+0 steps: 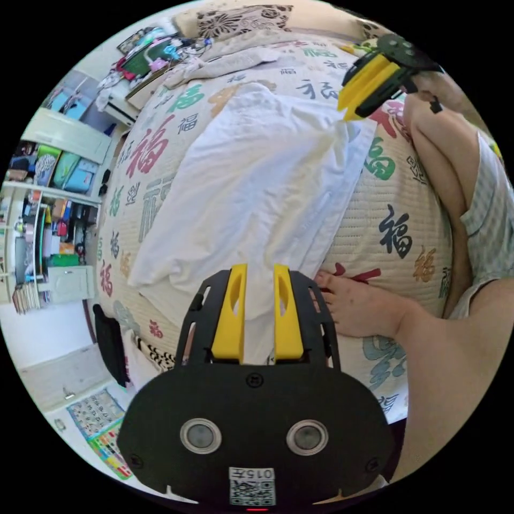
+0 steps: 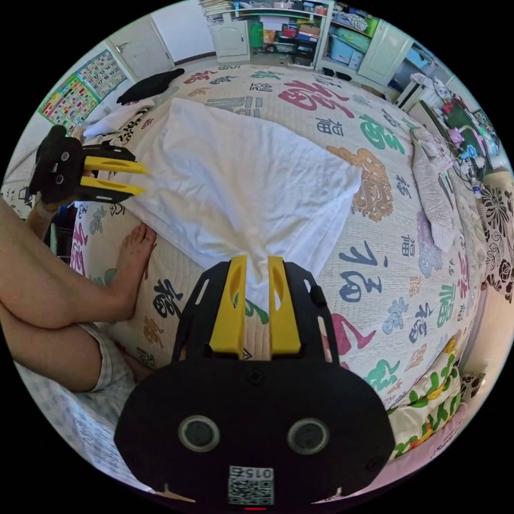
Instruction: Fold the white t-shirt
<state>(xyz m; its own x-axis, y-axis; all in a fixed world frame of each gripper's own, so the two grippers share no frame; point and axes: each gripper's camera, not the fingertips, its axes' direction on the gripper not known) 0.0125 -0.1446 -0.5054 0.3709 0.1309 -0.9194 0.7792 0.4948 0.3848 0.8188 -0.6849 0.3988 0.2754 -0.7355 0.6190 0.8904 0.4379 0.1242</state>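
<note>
The white t-shirt point(image 1: 257, 182) lies spread on a bed cover printed with coloured characters point(image 1: 396, 230). My left gripper point(image 1: 260, 270) is shut on the shirt's near edge, with white cloth running between its yellow jaws. My right gripper point(image 2: 257, 263) is shut on another corner of the same shirt point(image 2: 235, 176), the fabric bunching up into its jaws. In the left gripper view the right gripper point(image 1: 348, 110) shows at the top right, pinching the shirt's far corner. In the right gripper view the left gripper point(image 2: 139, 179) shows at the left, at the shirt's edge.
A person sits on the bed with a bare foot point(image 1: 353, 305) close to the shirt's edge and legs point(image 2: 48, 289) folded beside it. A beige towel point(image 2: 433, 193) and patterned pillows point(image 1: 241, 19) lie at the bed's head. Shelves point(image 1: 48, 214) and cabinets line the wall.
</note>
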